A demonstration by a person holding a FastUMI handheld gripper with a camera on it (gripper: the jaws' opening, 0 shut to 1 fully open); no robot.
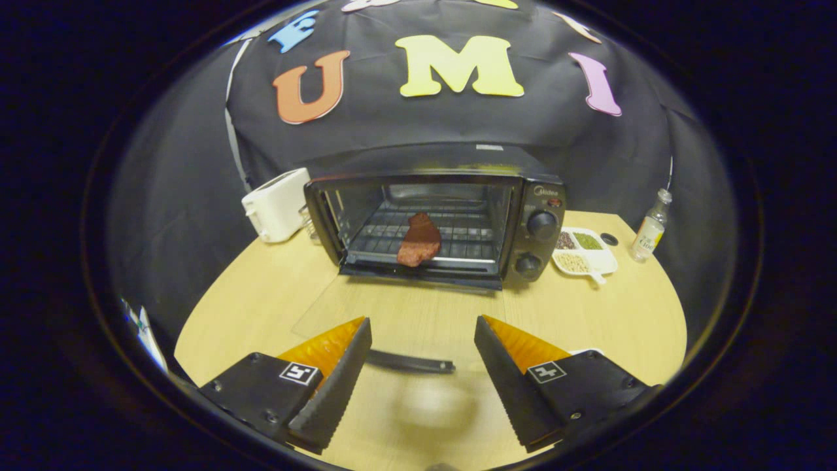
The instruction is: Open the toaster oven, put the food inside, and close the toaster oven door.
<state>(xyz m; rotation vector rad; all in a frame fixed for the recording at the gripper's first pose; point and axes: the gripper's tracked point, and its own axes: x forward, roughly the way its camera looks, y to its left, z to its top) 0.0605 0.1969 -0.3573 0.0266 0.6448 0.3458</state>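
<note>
Black metal frames the toaster oven, which stands toward the far edge of the wooden tabletop with its glass door folded down flat toward the gripper. A reddish-brown piece of food rests on the wire rack inside the open cavity, near the front of the rack. The gripper hangs well back from the oven, over the near part of the tabletop, its fingers spread wide and holding nothing. The door's dark handle lies between the fingers, just ahead of them and touching neither, while the food sits well beyond them, straight ahead. Two round knobs sit one above the other on the oven's right panel. A white toaster stands just left of the oven. To the right, a white divided dish holds grains and seeds, with a small clear bottle near the tabletop's far right edge.
</note>
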